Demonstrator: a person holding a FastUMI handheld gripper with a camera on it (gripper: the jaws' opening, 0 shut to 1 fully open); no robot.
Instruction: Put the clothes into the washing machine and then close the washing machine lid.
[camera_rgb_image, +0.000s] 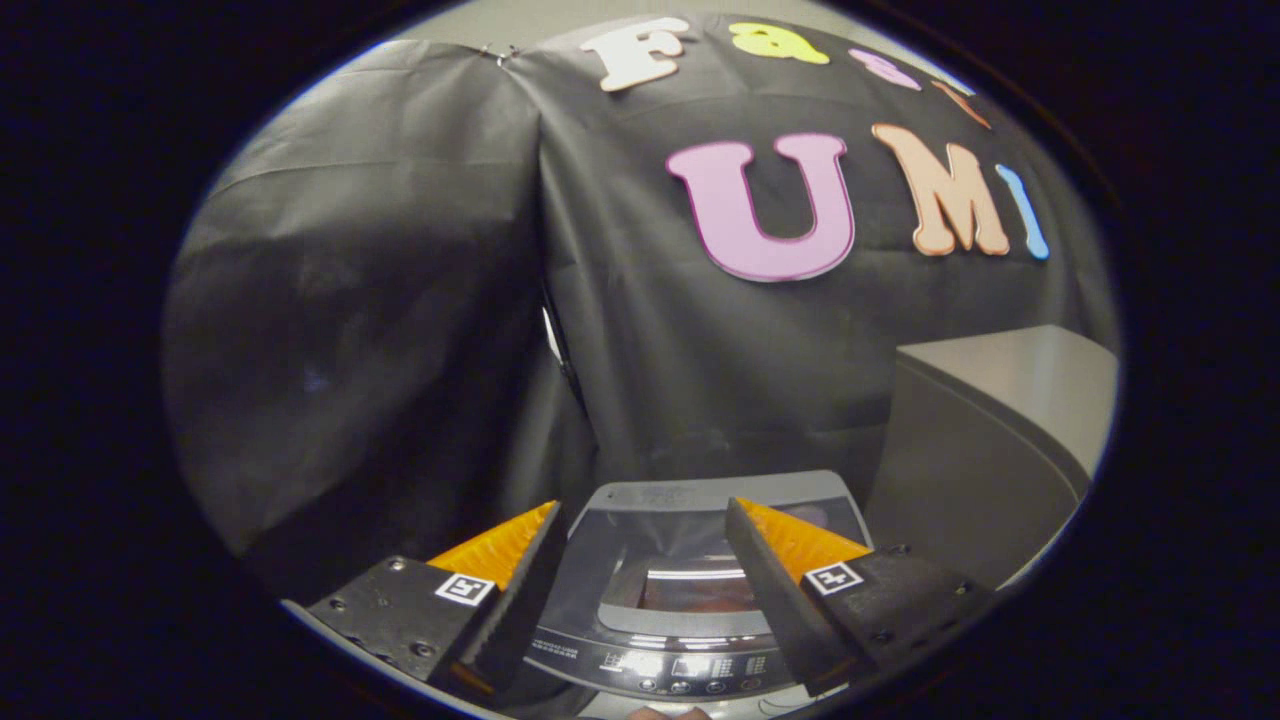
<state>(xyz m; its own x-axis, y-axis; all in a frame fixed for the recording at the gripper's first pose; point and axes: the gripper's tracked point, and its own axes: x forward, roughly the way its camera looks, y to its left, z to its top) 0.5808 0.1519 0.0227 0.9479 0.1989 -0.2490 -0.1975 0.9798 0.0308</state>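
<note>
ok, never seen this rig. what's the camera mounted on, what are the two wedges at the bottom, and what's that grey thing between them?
The camera rides on a hand-held gripper that a person carries, looking forward along its two fingers: those are the wedges. They stand apart and hold nothing. Beyond and below them, seen through the gap, is a small grey top-loading washing machine; its glass lid looks closed, and a button panel sits on its near edge. Something reddish shows through the glass, too dim to name. To the right stands a plain grey box-shaped cabinet. Behind everything hangs the booth's black cloth wall.
</note>
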